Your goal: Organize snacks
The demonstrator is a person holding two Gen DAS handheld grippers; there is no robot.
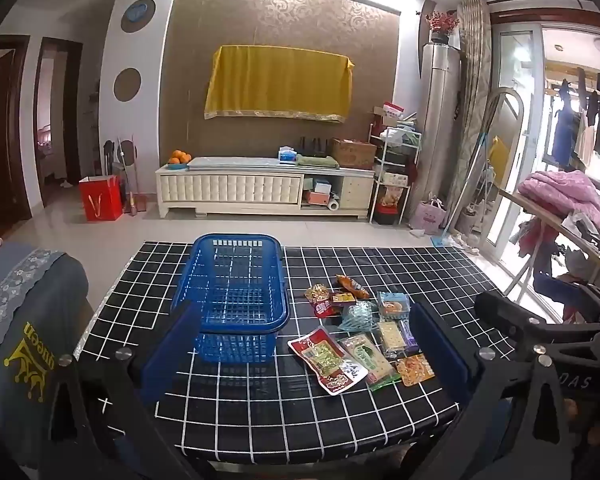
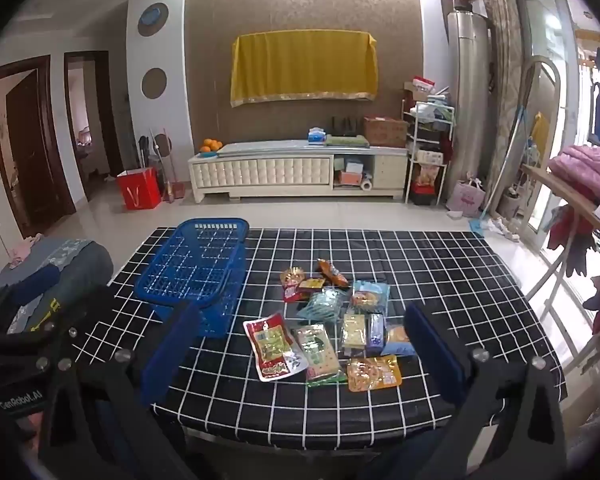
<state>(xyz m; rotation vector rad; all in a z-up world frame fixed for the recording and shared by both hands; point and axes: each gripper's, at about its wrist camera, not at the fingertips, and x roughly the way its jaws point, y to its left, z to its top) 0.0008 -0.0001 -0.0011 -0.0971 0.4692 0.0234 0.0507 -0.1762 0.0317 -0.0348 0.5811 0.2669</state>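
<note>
Left wrist view shows my left tool (image 1: 300, 344) spread wide with nothing between its blue pads, hanging above the near edge of the counter (image 1: 380, 272), which wears a black cloth with a white grid. The blue basket (image 1: 236, 276) stands upright and empty on the counter's left half, its long axis running away from me toward the far wall. Just right of it the snack packets (image 1: 364, 332) lie flat in a loose cluster. The red packet (image 1: 328, 360) nearest me lies with its long axis slanting from far left to near right, and the green packet (image 1: 366, 358) beside it slants the same way. An orange packet (image 1: 415, 369) sits at the cluster's near right corner.

From the right wrist view, my right tool (image 2: 300, 344) also stands wide and empty, over the counter's near edge, with the cluster ahead between its pads. The basket sits to the left of the packets, apart from them.
</note>
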